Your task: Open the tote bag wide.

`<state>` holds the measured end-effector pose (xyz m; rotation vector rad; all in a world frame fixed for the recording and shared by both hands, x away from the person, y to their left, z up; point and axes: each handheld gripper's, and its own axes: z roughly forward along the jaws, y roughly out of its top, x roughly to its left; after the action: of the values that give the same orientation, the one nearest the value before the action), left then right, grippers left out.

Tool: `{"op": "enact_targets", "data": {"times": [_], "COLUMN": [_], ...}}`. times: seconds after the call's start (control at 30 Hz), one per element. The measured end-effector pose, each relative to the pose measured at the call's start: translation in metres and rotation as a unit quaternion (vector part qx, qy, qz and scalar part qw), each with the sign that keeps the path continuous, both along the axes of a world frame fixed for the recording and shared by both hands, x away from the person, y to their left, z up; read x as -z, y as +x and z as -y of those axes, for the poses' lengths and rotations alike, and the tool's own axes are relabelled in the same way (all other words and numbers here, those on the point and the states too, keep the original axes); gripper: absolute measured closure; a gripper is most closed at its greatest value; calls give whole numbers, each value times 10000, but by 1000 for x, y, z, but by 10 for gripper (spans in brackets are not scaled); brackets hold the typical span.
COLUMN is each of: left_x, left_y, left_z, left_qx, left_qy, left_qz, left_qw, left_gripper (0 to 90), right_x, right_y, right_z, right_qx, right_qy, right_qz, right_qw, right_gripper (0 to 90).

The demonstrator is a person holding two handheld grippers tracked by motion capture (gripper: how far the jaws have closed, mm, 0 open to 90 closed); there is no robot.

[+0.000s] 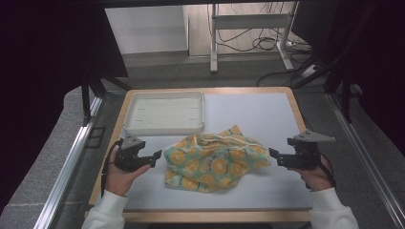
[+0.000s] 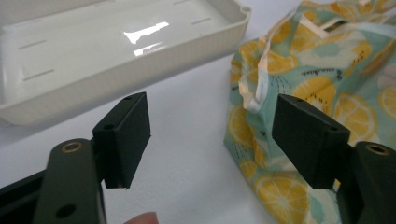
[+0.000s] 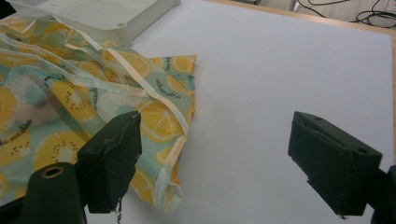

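Both hand-held grippers' jaws stand released, flanking the crumpled lemon-print cloth (image 1: 215, 160) lying between them, untouched.

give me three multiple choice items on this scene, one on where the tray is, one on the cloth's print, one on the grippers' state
1. Where is the tray?
A. far left of the table
B. near right
C. on the cloth

2. What is printed on the cloth?
A. red stripes
B. yellow citrus slices on teal
C. black dots

3. How are the left gripper and right gripper?
A. both shut on the cloth
B. one holds the tray
C. both open, holding nothing

Key: 1 A, the tray lies beyond the cloth at the left. 2 B, the print shows in both gripper views. 3 C, the jaws stand apart, one gripper at each side of the cloth.
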<state>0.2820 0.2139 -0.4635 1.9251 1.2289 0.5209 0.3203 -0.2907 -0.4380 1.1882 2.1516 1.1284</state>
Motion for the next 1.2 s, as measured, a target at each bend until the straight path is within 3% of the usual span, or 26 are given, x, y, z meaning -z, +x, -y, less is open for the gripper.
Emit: {"op": "enact_targets", "data": {"times": [0.37,0.7,0.87,1.03,1.2], "left_x": [4,-7,-8,-8,-18], "left_y": [-1,-11,-8,-3,-3], "left_z": [-4,-10,-14,-9,-2], "left_qx": [-113,-139,-183,-96,-22], "left_qy": [25,-41,-80,-75,-117], "left_qz": [-73,41,47,14,137], "left_qw": [9999,9999,9998,9999,9998], "left_gripper": [281,278,287,301,317], "right_x": [0,1,3,5,3], "right_y": [-1,-2,1,1,0], "right_z": [-7,-15,-17,-13,-11], "right_qx": [-51,-132,-96,-15,2], "right_qy": [-147,-192,-259,-262,-241], "right_qz": [33,31,-34,-58,-13], "right_qw": [9999,9997,9996,9996,9997], "right_gripper": [172,172,172,172,172]}}
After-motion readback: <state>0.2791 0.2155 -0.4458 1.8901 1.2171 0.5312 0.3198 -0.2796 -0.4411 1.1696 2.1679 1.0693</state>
